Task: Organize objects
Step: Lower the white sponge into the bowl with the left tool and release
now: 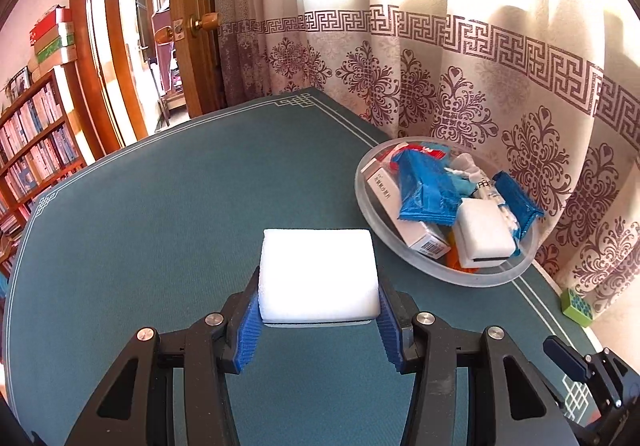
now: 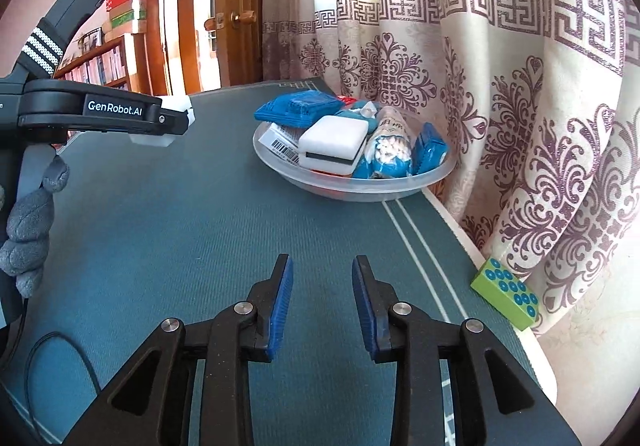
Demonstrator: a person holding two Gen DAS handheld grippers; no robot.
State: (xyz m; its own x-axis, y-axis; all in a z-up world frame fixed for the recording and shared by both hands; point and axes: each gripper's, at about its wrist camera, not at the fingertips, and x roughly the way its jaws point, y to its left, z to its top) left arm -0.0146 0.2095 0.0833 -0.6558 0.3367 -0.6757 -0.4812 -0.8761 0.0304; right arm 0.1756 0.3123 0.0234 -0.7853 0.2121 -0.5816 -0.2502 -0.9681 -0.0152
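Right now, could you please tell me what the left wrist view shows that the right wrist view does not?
Only the left wrist view shows the left hand-held gripper from behind, its pads shut on the white sponge block above the table.

Only the right wrist view shows the right hand-held gripper open and empty, and the cotton swab pack face-on.

Both show the clear bowl of items, the green block by the curtain, the teal table and the doorway.

Right claw (image 2: 322, 306) agape over table (image 2: 160, 226) (nothing between); bowl (image 2: 352, 186) ahead
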